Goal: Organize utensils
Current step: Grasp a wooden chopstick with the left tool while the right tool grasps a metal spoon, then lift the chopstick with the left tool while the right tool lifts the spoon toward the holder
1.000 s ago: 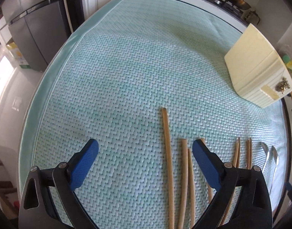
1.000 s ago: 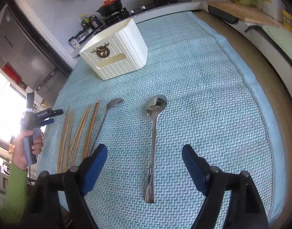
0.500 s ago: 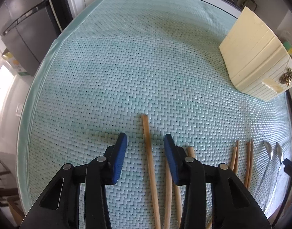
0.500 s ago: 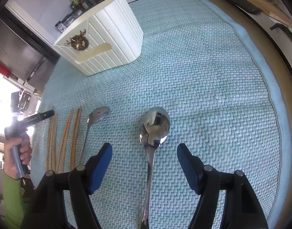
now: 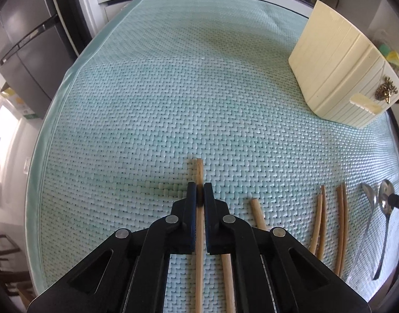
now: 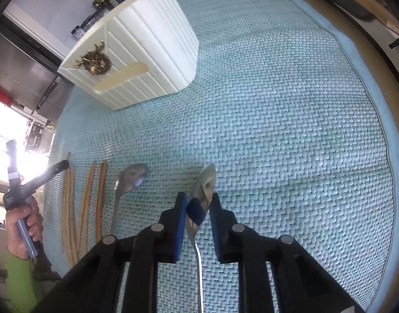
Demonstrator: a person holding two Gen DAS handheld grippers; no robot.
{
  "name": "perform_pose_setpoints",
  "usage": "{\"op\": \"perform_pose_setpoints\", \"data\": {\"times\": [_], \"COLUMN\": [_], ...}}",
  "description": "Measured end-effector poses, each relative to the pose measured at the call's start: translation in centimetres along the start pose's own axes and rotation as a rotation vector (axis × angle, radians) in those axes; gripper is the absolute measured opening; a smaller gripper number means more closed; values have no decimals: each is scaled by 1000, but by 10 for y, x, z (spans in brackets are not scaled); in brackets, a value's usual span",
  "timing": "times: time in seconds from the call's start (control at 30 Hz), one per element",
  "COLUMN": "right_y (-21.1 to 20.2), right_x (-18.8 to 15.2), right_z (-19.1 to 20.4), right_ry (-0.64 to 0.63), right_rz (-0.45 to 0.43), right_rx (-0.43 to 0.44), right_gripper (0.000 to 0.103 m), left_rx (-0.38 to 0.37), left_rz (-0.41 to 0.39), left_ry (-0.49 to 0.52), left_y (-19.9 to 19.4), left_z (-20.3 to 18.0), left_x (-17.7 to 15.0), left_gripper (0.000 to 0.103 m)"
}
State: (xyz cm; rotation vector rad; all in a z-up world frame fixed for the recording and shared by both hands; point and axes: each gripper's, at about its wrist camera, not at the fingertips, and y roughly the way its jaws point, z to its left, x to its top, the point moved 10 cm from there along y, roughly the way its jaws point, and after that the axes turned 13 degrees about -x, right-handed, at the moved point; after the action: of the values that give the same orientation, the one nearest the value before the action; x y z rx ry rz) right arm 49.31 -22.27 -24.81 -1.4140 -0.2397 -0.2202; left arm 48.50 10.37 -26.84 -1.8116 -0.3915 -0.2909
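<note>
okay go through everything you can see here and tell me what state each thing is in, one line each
Left claw: shut on the chopstick.
Chopstick: gripped, tip poking out past the claw.
Right claw: shut on the large spoon.
Large spoon: gripped at the bowl, turned on edge.
Small spoon: lying flat on the mat, untouched.
Loose chopsticks: lying on the mat in a row.
White holder: upright on the mat; inside hidden.
Mat: spread flat.

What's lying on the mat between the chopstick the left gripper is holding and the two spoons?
In the left wrist view, between the held chopstick and the spoons lie other wooden chopsticks on the green mat.
</note>
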Motion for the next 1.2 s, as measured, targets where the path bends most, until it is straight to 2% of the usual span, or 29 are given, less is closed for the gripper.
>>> {"op": "perform_pose_setpoints", "data": {"times": [0.07,0.2,0.33,0.47,0.6,0.67,0.8,0.83,0.87,0.9,1.03,1.2], "right_y": [-9,-24,-44,-81,-124,-133,-125,-112,-97,-87,-51,-6], "right_x": [-2,-19,-27,-46,-49,-51,-49,-48,-46,-46,-46,-42], "right_z": [1,4,7,24,32,32,27,26,25,29,40,38], "right_ry": [-20,-43,-50,-80,-114,-128,-148,-153,-163,-177,-241,-272], "right_rz": [-18,-51,-89,-149,-216,-224,-203,-183,-162,-153,-137,-86], "right_rx": [15,41,79,107,129,130,44,28,12,-13,-123,-306], "right_gripper": [5,4,3,1,1,1,6,21,43,50,52,52], "left_rx": [-17,-68,-100,-133,-162,-169,-188,-188,-189,-191,-196,-204], "left_rz": [-21,-52,-99,-154,-203,-218,-228,-229,-229,-227,-219,-214], "left_ry": [6,12,33,46,63,74,76,76,76,74,66,49], "left_y": [-6,-19,-50,-88,-121,-129,-137,-136,-135,-134,-127,-126], "left_z": [-4,-15,-22,-24,-28,-25,-29,-29,-31,-31,-31,-26], "left_x": [2,0,2,4,1,-2,1,1,0,0,0,-3], "left_gripper": [3,3,3,3,3,3,3,3,3,3,3,3]}}
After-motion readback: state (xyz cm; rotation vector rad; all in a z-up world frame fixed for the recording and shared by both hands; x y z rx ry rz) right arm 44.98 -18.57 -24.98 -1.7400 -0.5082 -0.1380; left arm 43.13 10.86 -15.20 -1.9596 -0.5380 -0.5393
